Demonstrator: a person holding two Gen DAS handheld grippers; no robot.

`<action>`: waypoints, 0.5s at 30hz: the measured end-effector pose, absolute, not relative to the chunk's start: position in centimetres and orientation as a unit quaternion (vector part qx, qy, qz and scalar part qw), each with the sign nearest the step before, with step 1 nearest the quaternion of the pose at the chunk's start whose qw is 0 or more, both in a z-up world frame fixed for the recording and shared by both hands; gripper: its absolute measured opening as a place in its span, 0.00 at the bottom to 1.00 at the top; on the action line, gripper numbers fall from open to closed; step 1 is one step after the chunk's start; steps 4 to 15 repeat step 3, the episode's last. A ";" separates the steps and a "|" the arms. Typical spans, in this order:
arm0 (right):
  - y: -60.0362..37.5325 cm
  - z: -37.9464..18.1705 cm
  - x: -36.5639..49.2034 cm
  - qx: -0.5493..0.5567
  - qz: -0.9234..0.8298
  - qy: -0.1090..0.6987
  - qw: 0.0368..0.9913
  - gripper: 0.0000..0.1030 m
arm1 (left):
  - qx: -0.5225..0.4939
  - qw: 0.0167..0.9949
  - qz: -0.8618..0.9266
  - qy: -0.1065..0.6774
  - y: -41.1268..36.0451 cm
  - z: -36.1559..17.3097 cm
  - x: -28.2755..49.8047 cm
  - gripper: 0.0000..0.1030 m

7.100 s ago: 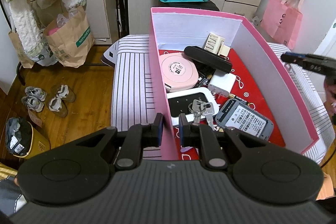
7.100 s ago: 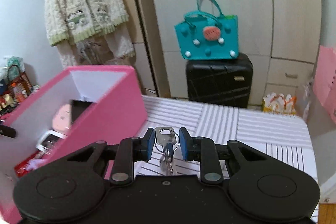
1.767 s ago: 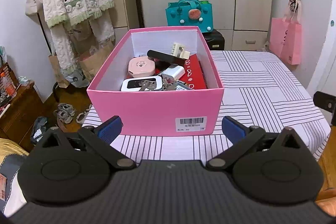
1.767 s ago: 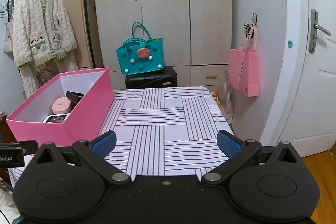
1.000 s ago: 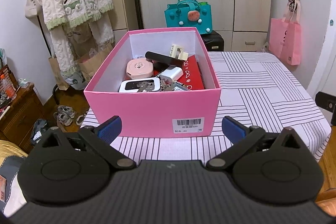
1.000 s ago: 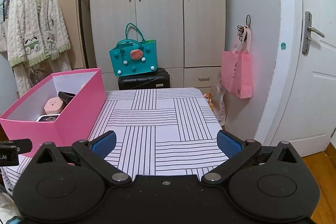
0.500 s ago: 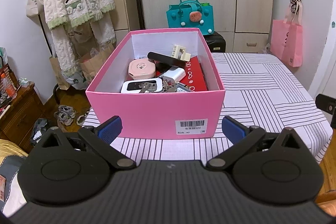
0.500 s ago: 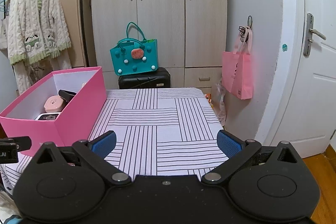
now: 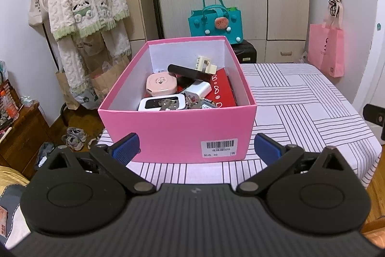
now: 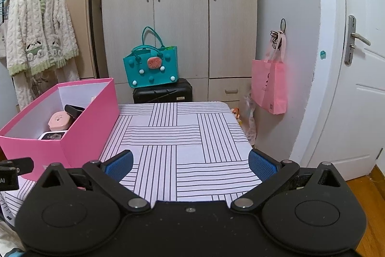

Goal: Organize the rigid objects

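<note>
A pink box (image 9: 178,127) stands on the striped table (image 9: 300,98), its barcode label facing me. Inside lie a round pink case (image 9: 161,84), a black bar (image 9: 190,72), a cream clip (image 9: 204,65), a white charger (image 9: 198,89), a white device (image 9: 162,104) with keys (image 9: 192,101) beside it, and a red booklet (image 9: 222,88). My left gripper (image 9: 196,149) is open and held back from the box's front wall. My right gripper (image 10: 190,164) is open over the bare table (image 10: 182,136), with the pink box (image 10: 89,127) to its left.
A teal handbag (image 10: 151,68) rests on a black suitcase (image 10: 163,93) against the wardrobe behind the table. A pink bag (image 10: 270,84) hangs on the right wall near a white door (image 10: 361,100). A coat rack with a fluffy robe (image 9: 84,6) stands left.
Long ago the right gripper held keys and the left gripped the box wall; both let go and pulled back. Over the last second both views barely shift.
</note>
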State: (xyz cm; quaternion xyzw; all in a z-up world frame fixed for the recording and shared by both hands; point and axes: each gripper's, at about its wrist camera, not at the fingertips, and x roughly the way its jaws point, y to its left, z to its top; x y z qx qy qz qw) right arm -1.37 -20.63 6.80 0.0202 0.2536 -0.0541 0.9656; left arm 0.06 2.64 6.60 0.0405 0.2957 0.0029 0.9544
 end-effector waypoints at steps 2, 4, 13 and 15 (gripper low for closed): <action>-20.6 6.8 -1.5 0.019 -0.053 0.253 0.966 1.00 | 0.041 0.955 0.004 0.294 2.7 6.7 0.0 1.00; -20.7 6.8 -1.5 0.019 -0.053 0.253 0.966 1.00 | 0.041 0.955 0.004 0.293 2.6 6.7 0.0 1.00; -20.7 6.8 -1.5 0.019 -0.053 0.253 0.966 1.00 | 0.041 0.955 0.004 0.293 2.6 6.7 0.0 1.00; -20.7 6.8 -1.5 0.019 -0.053 0.253 0.966 1.00 | 0.041 0.955 0.004 0.293 2.6 6.7 0.0 1.00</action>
